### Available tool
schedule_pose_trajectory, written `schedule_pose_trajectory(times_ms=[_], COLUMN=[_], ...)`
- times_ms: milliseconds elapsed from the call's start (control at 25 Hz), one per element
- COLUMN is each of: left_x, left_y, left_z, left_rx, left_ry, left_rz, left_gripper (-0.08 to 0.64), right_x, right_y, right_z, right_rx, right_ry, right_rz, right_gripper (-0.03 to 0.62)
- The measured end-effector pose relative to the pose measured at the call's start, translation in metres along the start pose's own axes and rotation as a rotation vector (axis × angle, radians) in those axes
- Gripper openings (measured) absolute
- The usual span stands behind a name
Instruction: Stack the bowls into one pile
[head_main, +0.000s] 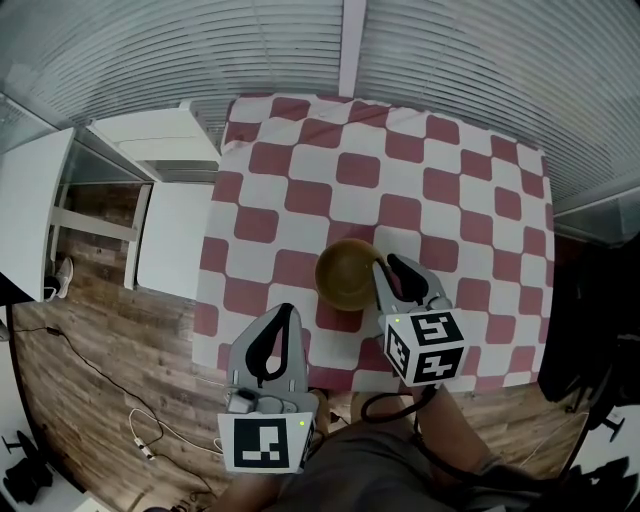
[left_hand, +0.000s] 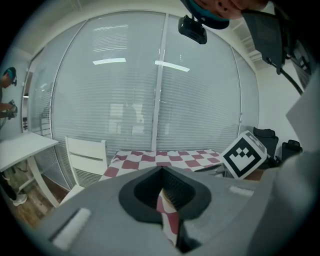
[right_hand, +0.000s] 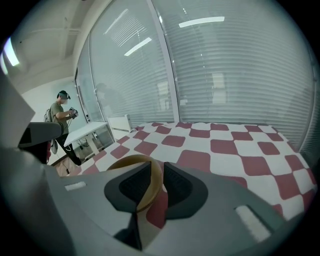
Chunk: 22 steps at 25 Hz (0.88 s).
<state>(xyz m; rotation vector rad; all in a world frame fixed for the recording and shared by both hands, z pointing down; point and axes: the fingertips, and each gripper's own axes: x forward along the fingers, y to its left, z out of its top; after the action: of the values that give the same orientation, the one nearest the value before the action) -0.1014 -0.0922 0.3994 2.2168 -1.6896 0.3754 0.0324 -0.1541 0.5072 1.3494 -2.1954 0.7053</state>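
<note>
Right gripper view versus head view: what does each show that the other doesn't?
Only the right gripper view: the rim of the bowl plainly pinched between the jaws of the right tool, and a person standing far off at left. Only the head view: the left tool, jaws together and empty, by the near edge of the tablecloth, plus the wooden floor. Both: the bowl, the right tool at its rim, the red-and-white checked tablecloth and the blinds beyond.

Checked tablecloth (head_main: 400, 170), white chair (head_main: 172, 240) beside it, white desk (head_main: 30, 210), wooden floor (head_main: 90, 390), slatted blinds (head_main: 480, 60)
</note>
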Motion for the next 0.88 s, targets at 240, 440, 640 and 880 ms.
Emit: schedule_pose_trajectory(times_ms=[240, 440, 640, 880], left_x=[-0.017, -0.039, -0.064, -0.093], left_y=[-0.003, 0.0, 0.006, 0.004], left_z=[0.024, 0.056, 0.096, 0.128], left_rx=[0.024, 0.073, 0.114, 0.191], left_ry=[-0.077, -0.148, -0.234, -0.331], left_rz=[0.0, 0.003, 0.01, -0.011], left_gripper=[0.0, 0.0, 0.0, 0.0], right_x=[-0.026, -0.069, -0.12, -0.168], right_y=[0.005, 0.026, 0.056, 0.096], right_z=[0.033, 0.078, 0.12, 0.144], right_rx=[-0.02, -0.052, -0.088, -0.134], right_ry=[-0.103, -0.243, -0.399, -0.52], right_rz=[-0.014, -0.011, -0.008, -0.001], right_gripper=[0.098, 0.08, 0.05, 0.026])
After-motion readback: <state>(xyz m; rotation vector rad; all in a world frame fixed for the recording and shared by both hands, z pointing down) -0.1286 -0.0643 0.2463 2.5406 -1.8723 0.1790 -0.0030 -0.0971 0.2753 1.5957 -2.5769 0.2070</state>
